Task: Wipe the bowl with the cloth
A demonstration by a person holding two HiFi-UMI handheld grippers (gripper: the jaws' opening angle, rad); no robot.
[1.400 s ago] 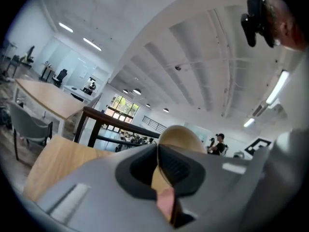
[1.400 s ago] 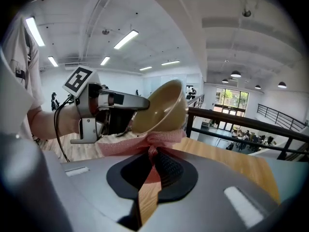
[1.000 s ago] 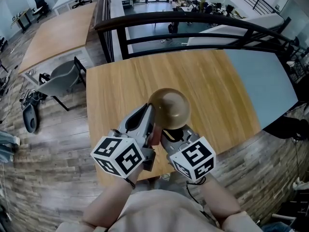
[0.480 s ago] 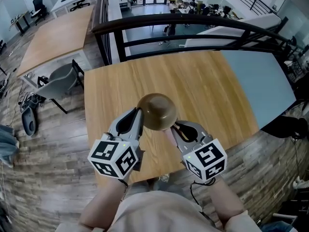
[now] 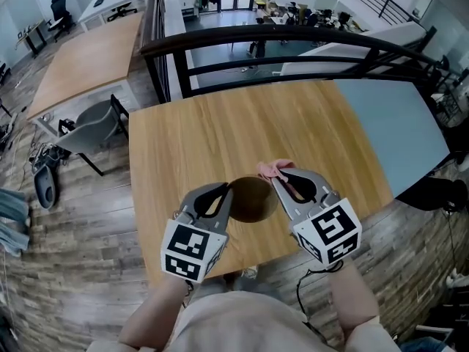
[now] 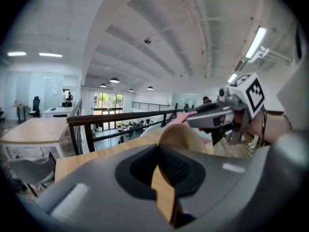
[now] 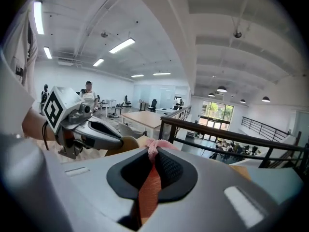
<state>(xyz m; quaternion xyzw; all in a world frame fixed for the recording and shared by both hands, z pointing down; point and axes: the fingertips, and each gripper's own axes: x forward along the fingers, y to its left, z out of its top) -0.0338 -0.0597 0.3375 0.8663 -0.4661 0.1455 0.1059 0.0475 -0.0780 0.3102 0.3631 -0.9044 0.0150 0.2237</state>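
Observation:
My left gripper [image 5: 229, 191] is shut on the rim of a brown bowl [image 5: 251, 199], which hangs just above the wooden table [image 5: 330, 138] near its front edge. In the head view the bowl's dark hollow faces up. The left gripper view shows the rim clamped between the jaws [image 6: 158, 149] and the bowl [image 6: 183, 137] beyond them. My right gripper [image 5: 278, 173] is shut on a pink cloth [image 5: 271, 168], a little right of the bowl and apart from it. The cloth [image 7: 152, 148] bunches out past the right jaws, with the bowl [image 7: 126, 142] and left gripper [image 7: 108, 137] to their left.
A black railing [image 5: 293, 39] runs along the table's far side, with a lower floor beyond it. A grey chair [image 5: 95, 123] stands left of the table. The table's front edge lies just under the grippers, with wooden floor [image 5: 73, 270] around.
The bowl was held higher with its domed underside up; it has rolled over and come down toward the table. The right gripper has pulled the cloth away from the bowl to the right.

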